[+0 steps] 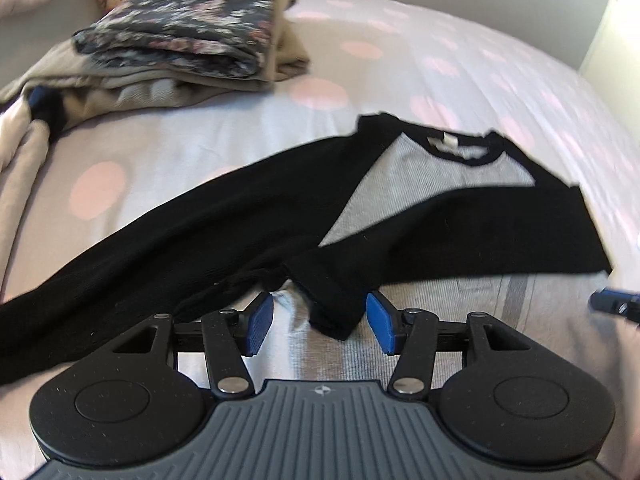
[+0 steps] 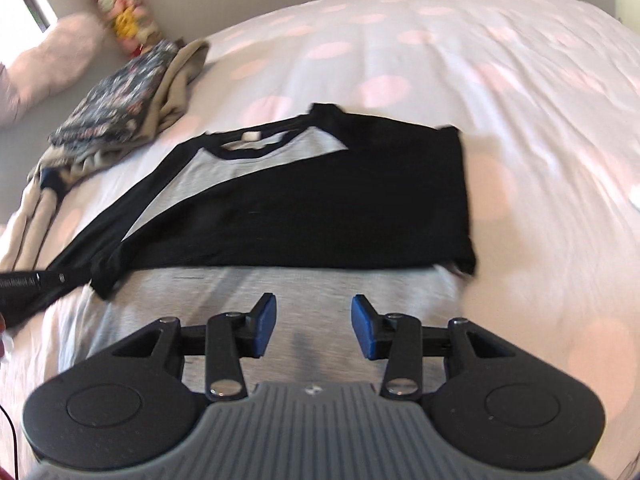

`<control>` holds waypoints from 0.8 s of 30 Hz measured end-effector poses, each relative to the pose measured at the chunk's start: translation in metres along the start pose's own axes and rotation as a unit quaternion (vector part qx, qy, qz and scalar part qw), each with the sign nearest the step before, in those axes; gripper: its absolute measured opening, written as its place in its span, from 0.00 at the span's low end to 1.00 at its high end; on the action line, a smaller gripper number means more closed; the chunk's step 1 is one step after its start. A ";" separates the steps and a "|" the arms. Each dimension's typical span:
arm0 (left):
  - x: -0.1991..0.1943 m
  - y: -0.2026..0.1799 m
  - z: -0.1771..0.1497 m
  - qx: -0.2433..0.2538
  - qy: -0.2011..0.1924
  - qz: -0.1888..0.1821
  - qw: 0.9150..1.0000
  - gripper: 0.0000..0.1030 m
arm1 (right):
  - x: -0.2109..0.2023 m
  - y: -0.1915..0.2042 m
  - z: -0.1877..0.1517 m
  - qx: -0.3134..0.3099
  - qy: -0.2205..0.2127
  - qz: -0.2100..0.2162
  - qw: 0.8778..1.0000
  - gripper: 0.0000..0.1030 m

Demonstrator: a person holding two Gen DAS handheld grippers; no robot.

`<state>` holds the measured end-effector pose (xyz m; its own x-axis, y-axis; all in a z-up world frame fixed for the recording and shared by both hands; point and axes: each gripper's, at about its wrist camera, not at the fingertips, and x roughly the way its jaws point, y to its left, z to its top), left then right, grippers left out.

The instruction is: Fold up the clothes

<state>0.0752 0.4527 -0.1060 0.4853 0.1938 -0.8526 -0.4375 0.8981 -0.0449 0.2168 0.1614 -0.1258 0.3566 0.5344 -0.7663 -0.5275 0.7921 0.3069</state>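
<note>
A bed [image 2: 460, 60] with a white, pink-dotted cover carries everything. A black-and-grey shirt [image 2: 304, 216] lies flat at its middle, one sleeve folded across the chest. A stack of folded clothes [image 1: 180, 40] sits toward the far left edge.

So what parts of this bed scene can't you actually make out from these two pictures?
- Long sleeve of the black and grey shirt: its end is cut off by the left view's edge.
- Shirt's lower hem: hidden behind the right claw body in the right view.
- Neck label: too small and blurred to read.
- Toys by the wall: blurred in both views.
- Folded pile: lower garments covered by the floral one.
</note>
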 end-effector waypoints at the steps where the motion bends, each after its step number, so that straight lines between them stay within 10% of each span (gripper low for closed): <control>1: 0.004 -0.004 -0.001 0.006 0.001 0.010 1.000 0.48 | 0.001 -0.004 -0.002 0.001 -0.006 -0.005 1.000 0.44; 12: 0.017 0.007 0.001 -0.049 -0.020 -0.016 0.998 0.02 | 0.013 -0.030 -0.004 -0.005 -0.037 -0.046 0.998 0.52; 24: 0.016 0.024 0.026 -0.083 -0.063 -0.003 0.995 0.02 | 0.010 -0.033 -0.002 -0.040 -0.044 -0.057 0.997 0.52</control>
<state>0.0921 0.4874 -0.1067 0.5737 0.2465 -0.7811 -0.5491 0.8233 -0.1435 0.2362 0.1404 -0.1442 0.4823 0.4699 -0.7393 -0.5385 0.8247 0.1729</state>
